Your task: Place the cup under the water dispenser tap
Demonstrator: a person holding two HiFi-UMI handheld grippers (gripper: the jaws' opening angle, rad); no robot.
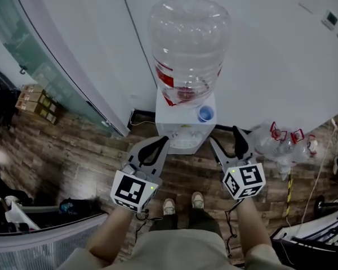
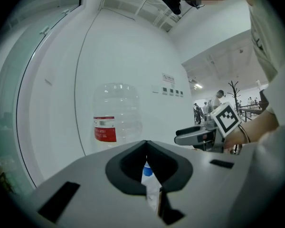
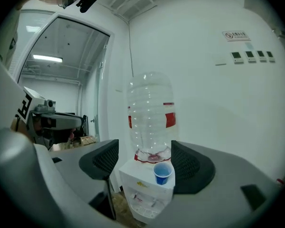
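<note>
A small blue cup [image 1: 205, 113] [image 3: 162, 173] stands on the top of the white water dispenser [image 1: 185, 129] [image 3: 146, 194], beside the big clear bottle [image 1: 187, 49] [image 3: 150, 113]. The taps sit in the dispenser's front recess [image 3: 142, 202], lower than the cup. Both grippers hang in front of the dispenser, short of it. My left gripper [image 1: 161, 141] [image 2: 146, 145] is shut, its tips meeting, with nothing in it; a sliver of the cup [image 2: 147, 170] shows under them. My right gripper [image 1: 228, 138] [image 3: 145, 159] is open and empty, the cup framed well beyond its jaws.
Several empty clear bottles with red caps [image 1: 284, 142] lie on the wooden floor right of the dispenser. Cardboard boxes [image 1: 36, 103] stand by the glass partition at the left. A white wall [image 1: 281, 49] is right behind the dispenser. My shoes [image 1: 183, 204] are just behind the grippers.
</note>
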